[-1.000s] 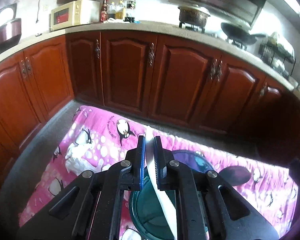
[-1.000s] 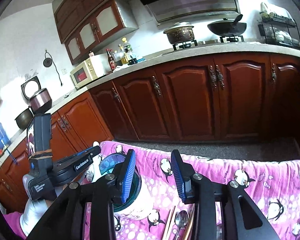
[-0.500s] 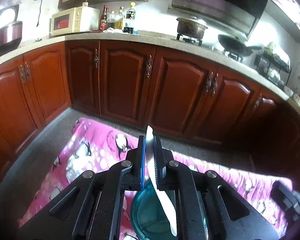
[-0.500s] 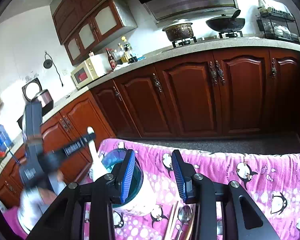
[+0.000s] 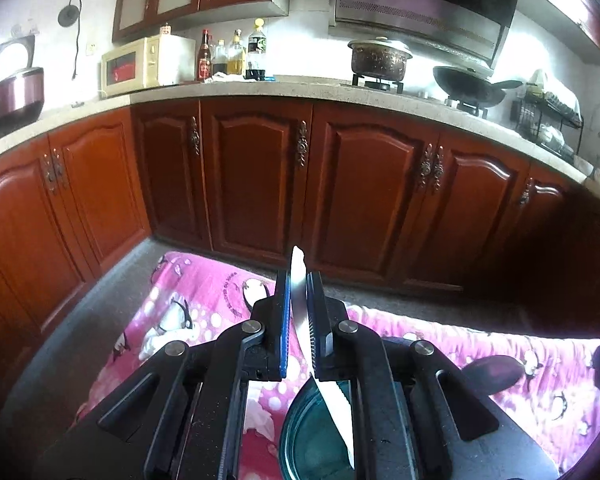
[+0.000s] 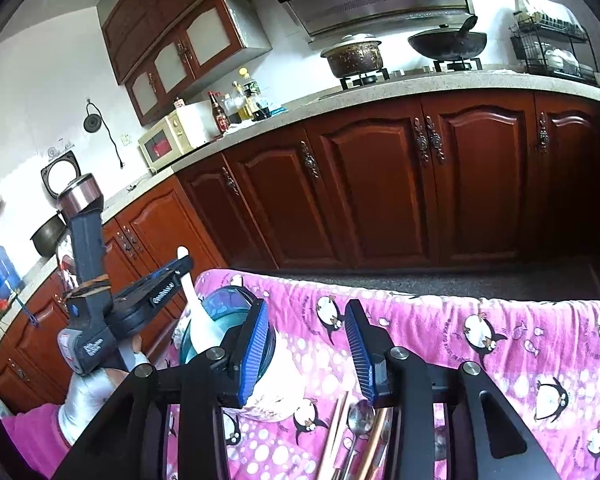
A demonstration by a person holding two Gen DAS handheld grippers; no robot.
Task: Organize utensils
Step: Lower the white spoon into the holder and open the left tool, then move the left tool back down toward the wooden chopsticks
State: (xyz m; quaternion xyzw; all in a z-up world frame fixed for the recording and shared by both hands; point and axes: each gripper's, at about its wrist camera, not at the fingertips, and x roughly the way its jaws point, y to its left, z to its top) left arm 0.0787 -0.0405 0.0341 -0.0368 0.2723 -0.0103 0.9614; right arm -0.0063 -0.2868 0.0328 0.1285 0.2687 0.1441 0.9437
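Observation:
My left gripper (image 5: 298, 276) is shut on a white spoon (image 5: 332, 404), handle tip up between the pads. The spoon's wide end hangs at the mouth of a teal-rimmed cup (image 5: 308, 436) on the pink penguin cloth (image 5: 204, 292). In the right wrist view the left gripper (image 6: 180, 268) holds the spoon (image 6: 202, 322) nearly upright over the cup (image 6: 224, 300); whether it touches the rim is unclear. My right gripper (image 6: 306, 308) is right of the cup, its jaws opening with nothing between them. Below it lie chopsticks (image 6: 334, 428) and a metal spoon (image 6: 358, 416).
The cloth (image 6: 460, 320) covers a table that ends in front of dark red cabinets (image 6: 380, 184). A gloved hand (image 6: 84, 396) holds the left gripper at the lower left. A dark oval object (image 5: 496, 372) lies on the cloth at the right of the left wrist view.
The left gripper swung up and tilted, so the white spoon now stands more upright over the cup. The right gripper's jaws have spread a little wider; it has stayed in place.

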